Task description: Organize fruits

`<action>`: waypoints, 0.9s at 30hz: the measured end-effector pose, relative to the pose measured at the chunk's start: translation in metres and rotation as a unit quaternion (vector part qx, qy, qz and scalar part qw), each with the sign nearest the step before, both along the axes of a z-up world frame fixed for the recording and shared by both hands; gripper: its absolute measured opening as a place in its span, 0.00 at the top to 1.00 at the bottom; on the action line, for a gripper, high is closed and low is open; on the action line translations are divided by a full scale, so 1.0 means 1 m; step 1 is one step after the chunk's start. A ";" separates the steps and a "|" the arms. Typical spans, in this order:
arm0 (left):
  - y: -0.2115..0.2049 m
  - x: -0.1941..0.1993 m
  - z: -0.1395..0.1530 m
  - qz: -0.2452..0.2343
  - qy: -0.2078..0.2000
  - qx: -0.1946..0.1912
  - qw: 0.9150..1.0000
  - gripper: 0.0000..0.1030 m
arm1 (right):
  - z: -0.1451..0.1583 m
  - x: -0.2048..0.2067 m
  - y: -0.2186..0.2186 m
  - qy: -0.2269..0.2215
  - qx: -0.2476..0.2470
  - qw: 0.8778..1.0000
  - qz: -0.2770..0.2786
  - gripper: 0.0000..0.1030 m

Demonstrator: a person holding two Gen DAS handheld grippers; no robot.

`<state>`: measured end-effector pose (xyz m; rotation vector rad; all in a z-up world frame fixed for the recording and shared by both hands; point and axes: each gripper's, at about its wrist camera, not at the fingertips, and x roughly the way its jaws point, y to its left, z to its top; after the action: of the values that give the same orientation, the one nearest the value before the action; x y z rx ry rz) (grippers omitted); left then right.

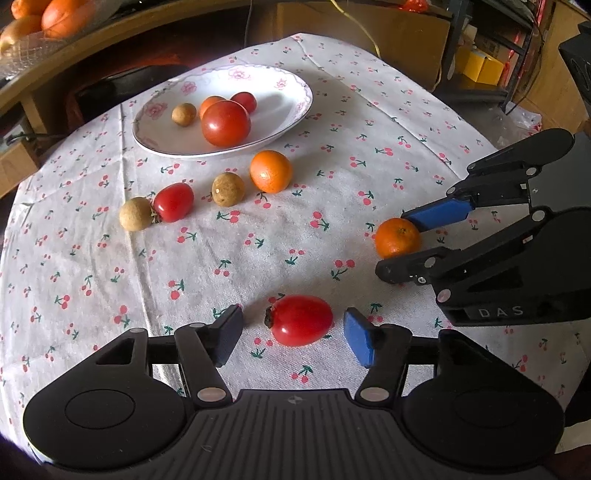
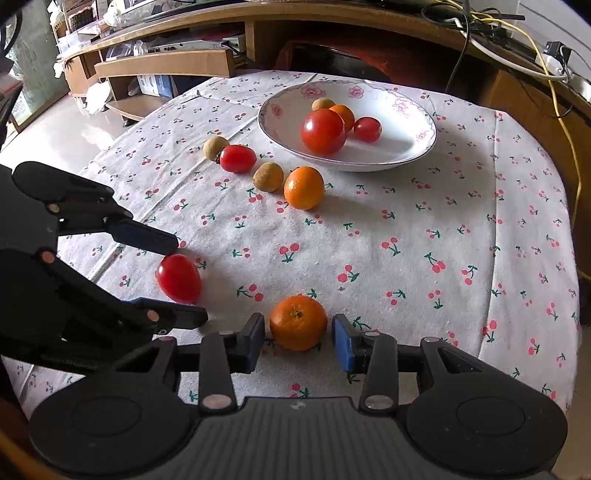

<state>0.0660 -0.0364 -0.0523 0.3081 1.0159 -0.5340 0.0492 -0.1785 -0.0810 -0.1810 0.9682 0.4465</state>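
A red cherry tomato [image 1: 301, 319] lies on the cherry-print cloth between the fingers of my left gripper [image 1: 293, 338], which is open with a gap on each side. My right gripper [image 2: 299, 343] is open and straddles a small orange [image 2: 298, 322], its pads close to the orange's sides. Each gripper also shows in the other view: right gripper [image 1: 393, 242], left gripper [image 2: 190, 282]. A white flowered plate [image 1: 291, 92] at the far side holds a large tomato [image 1: 226, 123], a small orange, a small tomato and a longan.
Before the plate lie, in a row, a longan [image 1: 136, 214], a cherry tomato [image 1: 173, 202], another longan [image 1: 228, 189] and an orange [image 1: 270, 171]. A glass bowl of oranges [image 1: 37, 22] stands on the wooden shelf behind. Cables [image 2: 554, 85] hang at the right.
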 end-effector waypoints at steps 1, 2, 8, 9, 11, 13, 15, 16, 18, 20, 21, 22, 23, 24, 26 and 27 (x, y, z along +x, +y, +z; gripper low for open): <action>-0.001 -0.001 0.000 0.001 -0.001 0.000 1.000 0.37 | 0.000 0.000 0.000 -0.001 -0.001 1.000 0.000 0.60; -0.001 -0.002 0.000 0.002 -0.001 0.000 1.000 0.39 | 0.000 0.000 0.000 -0.001 -0.001 1.000 0.000 0.60; -0.005 -0.003 0.003 0.010 0.002 -0.003 1.000 0.55 | 0.001 0.003 0.001 0.002 -0.001 1.000 -0.008 0.68; -0.005 -0.002 0.003 0.011 0.001 -0.001 1.000 0.56 | 0.002 0.003 0.002 0.004 -0.003 1.000 -0.006 0.68; -0.005 -0.001 0.004 0.014 0.003 -0.003 1.000 0.56 | 0.002 0.002 0.002 0.005 -0.005 1.000 -0.005 0.68; -0.005 0.000 0.004 0.015 0.001 -0.001 1.000 0.56 | 0.002 0.001 0.003 0.006 -0.006 1.000 -0.005 0.68; -0.005 0.001 0.007 0.016 -0.001 -0.003 1.000 0.56 | 0.004 0.002 0.003 0.004 -0.004 1.000 -0.008 0.68; -0.006 0.002 0.010 0.018 -0.005 -0.006 1.000 0.56 | 0.006 0.003 0.003 0.002 -0.002 1.000 -0.010 0.68; -0.007 0.004 0.014 0.021 -0.011 -0.011 1.000 0.56 | 0.010 0.005 0.003 -0.005 0.001 1.000 -0.014 0.68; -0.008 0.007 0.019 0.024 -0.016 -0.015 0.999 0.56 | 0.015 0.007 0.002 -0.011 0.006 1.000 -0.018 0.68; -0.008 0.010 0.021 0.027 -0.020 -0.016 0.999 0.56 | 0.018 0.008 0.001 -0.015 0.008 1.000 -0.022 0.68; -0.009 0.012 0.023 0.029 -0.024 -0.017 0.999 0.56 | 0.020 0.010 0.001 -0.018 0.009 0.999 -0.027 0.68; -0.009 0.014 0.026 0.032 -0.027 -0.020 0.999 0.56 | 0.023 0.012 -0.001 -0.021 0.012 0.999 -0.031 0.68; -0.010 0.016 0.028 0.034 -0.029 -0.022 0.999 0.56 | 0.025 0.014 -0.002 -0.022 0.015 0.999 -0.035 0.68; -0.011 0.019 0.031 0.036 -0.035 -0.024 0.998 0.56 | 0.029 0.017 -0.004 -0.027 0.018 0.999 -0.042 0.68; -0.012 0.021 0.033 0.038 -0.038 -0.025 0.998 0.56 | 0.031 0.019 -0.004 -0.030 0.018 0.998 -0.044 0.68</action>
<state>0.0869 -0.0480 -0.0191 0.2432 0.9362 -0.4755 0.0680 -0.1825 -0.0496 -0.1182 0.9057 0.3748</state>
